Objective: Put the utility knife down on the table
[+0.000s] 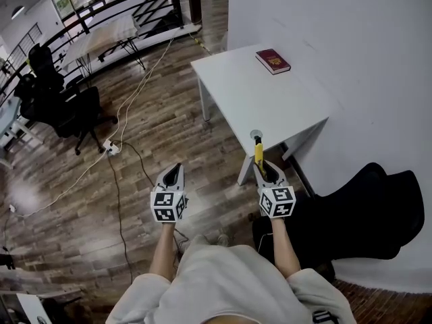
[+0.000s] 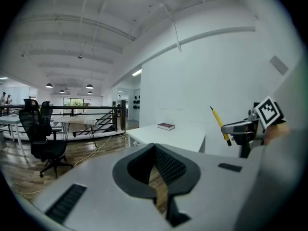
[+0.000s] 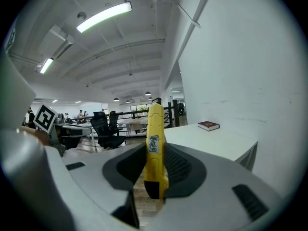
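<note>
1. Utility knife (image 3: 155, 143): yellow body, held in the air near its lower end, tip up and forward; not on the worktop
2. Right gripper (image 1: 260, 166): jaws closed on the utility knife, pads pressing both sides of the handle; it sits just short of the near edge of the worktop
3. Left gripper (image 1: 176, 170): jaws closed on nothing, wooden floor showing beneath them; held beside the right gripper, over the floor and off the worktop
4. Worktop (image 1: 270, 103): white table against the wall, mostly bare; a dark red book (image 1: 273, 61) lies at the far corner, well apart from the knife
5. Step in hand, as judged: the carry toward the worktop; the set-down is not yet begun
6. Next move, as judged: bring the knife over the bare near part of the worktop, lower and tip it until its long side rests flat, then part the jaws; the left gripper has no role
</note>
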A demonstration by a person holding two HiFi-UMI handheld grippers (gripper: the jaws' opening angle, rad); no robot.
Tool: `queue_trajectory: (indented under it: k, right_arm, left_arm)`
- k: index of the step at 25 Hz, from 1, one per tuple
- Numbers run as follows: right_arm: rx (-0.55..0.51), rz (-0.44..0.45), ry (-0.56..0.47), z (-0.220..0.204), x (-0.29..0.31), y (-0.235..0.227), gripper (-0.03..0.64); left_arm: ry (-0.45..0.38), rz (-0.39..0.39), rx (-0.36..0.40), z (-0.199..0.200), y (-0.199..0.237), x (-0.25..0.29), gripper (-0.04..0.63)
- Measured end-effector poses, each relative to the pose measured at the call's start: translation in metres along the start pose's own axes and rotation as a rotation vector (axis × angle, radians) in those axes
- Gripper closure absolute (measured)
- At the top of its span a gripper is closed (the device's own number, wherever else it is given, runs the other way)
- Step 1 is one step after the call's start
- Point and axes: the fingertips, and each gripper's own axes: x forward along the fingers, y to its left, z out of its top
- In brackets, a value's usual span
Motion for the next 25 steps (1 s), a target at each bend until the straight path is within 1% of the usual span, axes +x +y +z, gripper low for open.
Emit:
queue_trajectory:
  k: [6, 13, 19, 25]
  right_arm:
    - [0.008, 0.012, 0.003, -0.003, 0.021, -0.011, 0.506]
    - [0.005, 0.012, 0.008, 0.005, 0.057, -0.026, 0.506]
    - [0.003, -0.002, 0.02, 0.011, 0.107, -0.042, 0.506]
    - [-0.001, -0.017, 0.037, 0.035, 0.174, -0.057, 0.506]
  left_arm:
    - [0.007, 0.014, -0.002, -0.002, 0.006, 0.02, 0.589]
    - [0.01, -0.003, 0.002, 0.006, 0.017, 0.06, 0.589]
    - [0.011, -0.021, -0.003, 0.011, 0.043, 0.114, 0.589]
    - [0.015, -0.052, -0.012, 0.034, 0.079, 0.182, 0.589]
